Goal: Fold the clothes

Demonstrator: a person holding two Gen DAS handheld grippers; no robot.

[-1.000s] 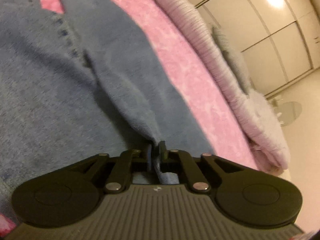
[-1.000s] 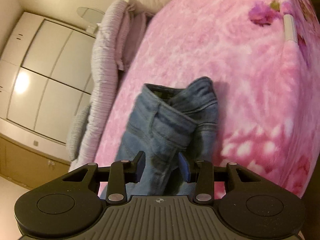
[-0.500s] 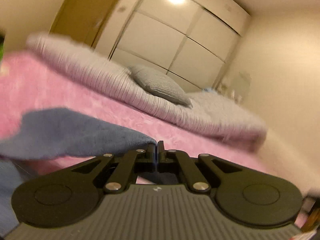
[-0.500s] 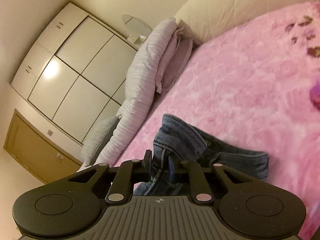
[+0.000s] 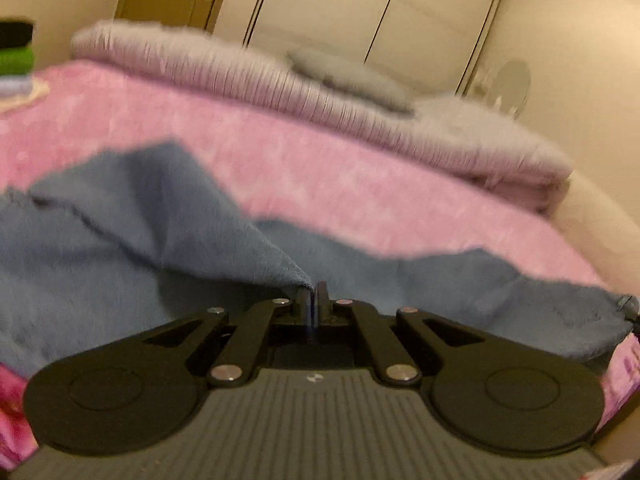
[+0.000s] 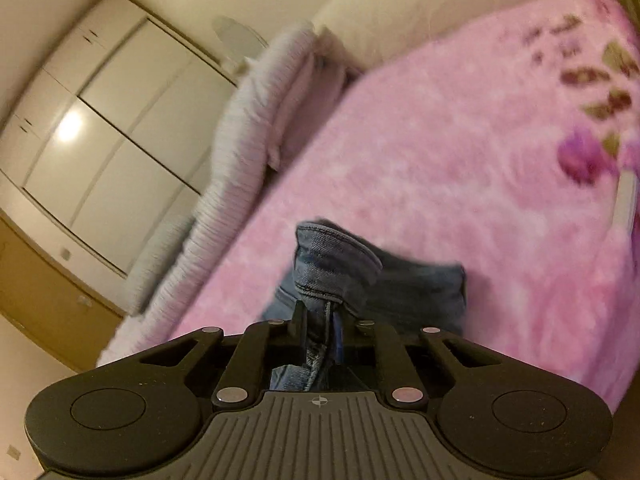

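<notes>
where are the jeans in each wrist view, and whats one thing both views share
Left wrist: the jeans spread across the lower left and middle, a thin edge pinched in the shut left gripper.
Right wrist: their thick seamed edge sits bottom centre, between the closing jaws of the right gripper.
Shared landmark: the white wardrobe, behind the folded lilac quilt.

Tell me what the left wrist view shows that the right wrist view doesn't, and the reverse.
Only the left wrist view: the left gripper shut on a thin edge of the jeans, and a green and black object at the far left.
Only the right wrist view: the right gripper, jaws closing on the jeans' thick seamed band, and the blanket's flower print.
Both: pink blanket, white wardrobe.
</notes>
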